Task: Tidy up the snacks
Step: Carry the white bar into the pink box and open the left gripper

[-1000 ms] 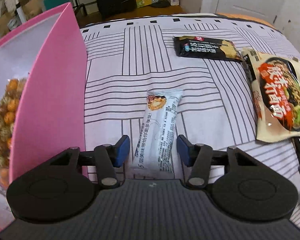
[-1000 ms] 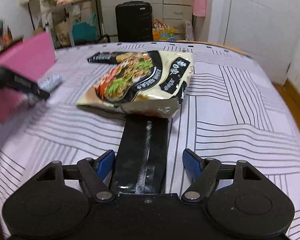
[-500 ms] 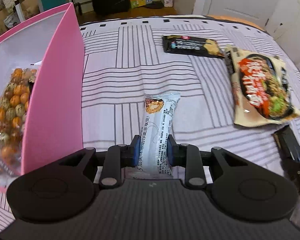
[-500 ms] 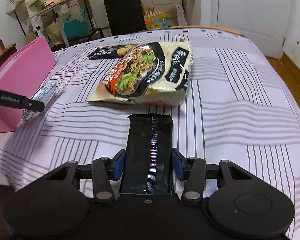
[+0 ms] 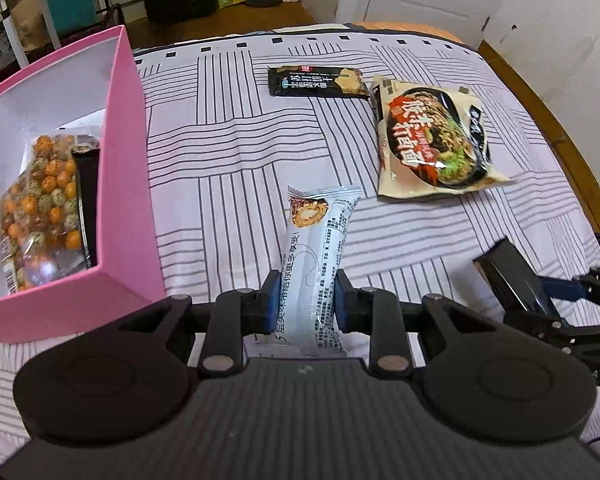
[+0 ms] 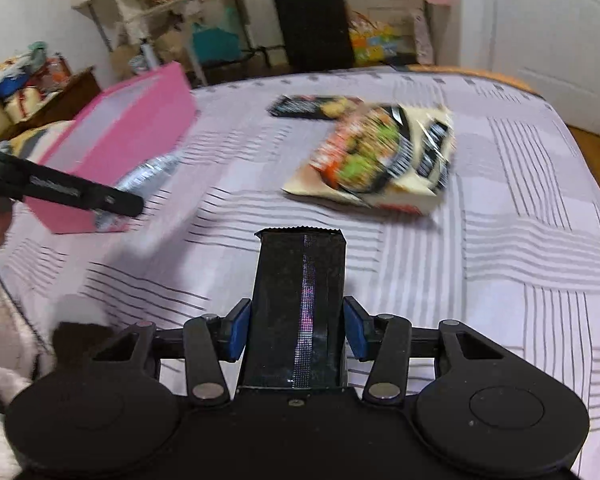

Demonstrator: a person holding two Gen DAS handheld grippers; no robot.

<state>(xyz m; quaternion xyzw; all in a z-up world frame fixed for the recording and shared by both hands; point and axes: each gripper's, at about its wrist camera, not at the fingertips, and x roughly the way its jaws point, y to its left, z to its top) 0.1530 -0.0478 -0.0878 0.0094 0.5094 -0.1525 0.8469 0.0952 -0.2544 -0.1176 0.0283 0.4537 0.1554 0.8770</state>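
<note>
Left gripper (image 5: pixel 303 306) is clamped on a white snack bar (image 5: pixel 314 264), pads pressing both sides, held above the striped bedsheet (image 5: pixel 220 184) just right of the pink box (image 5: pixel 128 128). Right gripper (image 6: pixel 297 330) grips a black packet (image 6: pixel 300 300) the same way. Noodle bag (image 5: pixel 432 136) and black cracker pack (image 5: pixel 318 82) lie on the sheet, apparently touching; the right view is blurred. A bag of coated nuts (image 5: pixel 40 208) sits inside the box.

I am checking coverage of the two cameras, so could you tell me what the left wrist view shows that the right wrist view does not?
Only the left wrist view looks into the pink box, where a bag of orange and green coated nuts lies, and shows the left gripper clamping the white snack bar. Only the right wrist view shows the black packet's back seam in the right gripper. Both show the noodle packet and black cracker packet on the striped bedsheet.
</note>
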